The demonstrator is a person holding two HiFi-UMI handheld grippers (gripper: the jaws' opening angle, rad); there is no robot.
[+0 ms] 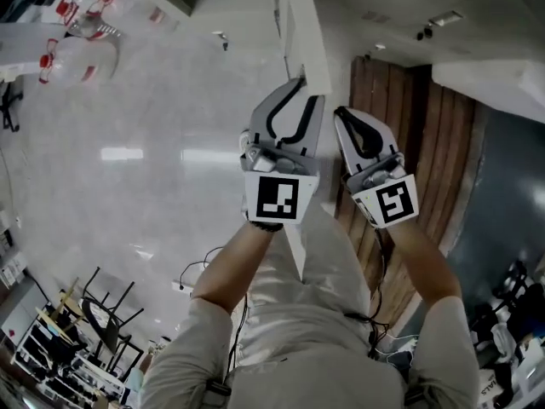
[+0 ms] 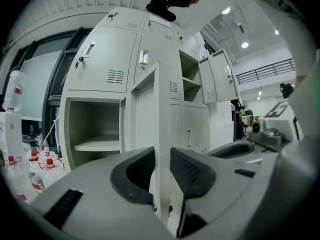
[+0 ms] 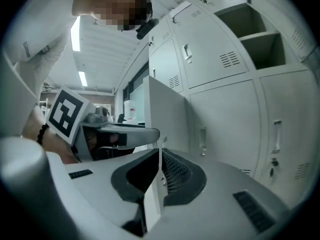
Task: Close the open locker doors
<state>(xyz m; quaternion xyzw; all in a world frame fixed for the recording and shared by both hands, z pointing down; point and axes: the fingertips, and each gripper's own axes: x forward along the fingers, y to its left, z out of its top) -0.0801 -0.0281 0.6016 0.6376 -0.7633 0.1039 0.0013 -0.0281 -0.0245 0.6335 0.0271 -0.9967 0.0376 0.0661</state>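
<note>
A grey locker bank (image 2: 107,59) fills the left gripper view, with one compartment (image 2: 95,129) standing open. Its pale door (image 2: 145,114) juts edge-on toward me. My left gripper (image 2: 161,156) has both pads against that door's edge and is shut on it. In the right gripper view my right gripper (image 3: 159,156) is closed on a thin lip of the same door (image 3: 165,109), just below the left gripper (image 3: 125,134). From the head view both grippers (image 1: 305,92) (image 1: 345,113) sit side by side at the door edge (image 1: 300,24). Further open compartments (image 3: 260,39) show at the upper right.
More open locker doors (image 2: 220,79) hang further along the row. Bottles with red caps (image 2: 15,109) stand on a table to the left. Chairs (image 1: 102,313) and a wooden panel (image 1: 400,143) show in the head view. The lockers (image 3: 225,114) beside the door are closed.
</note>
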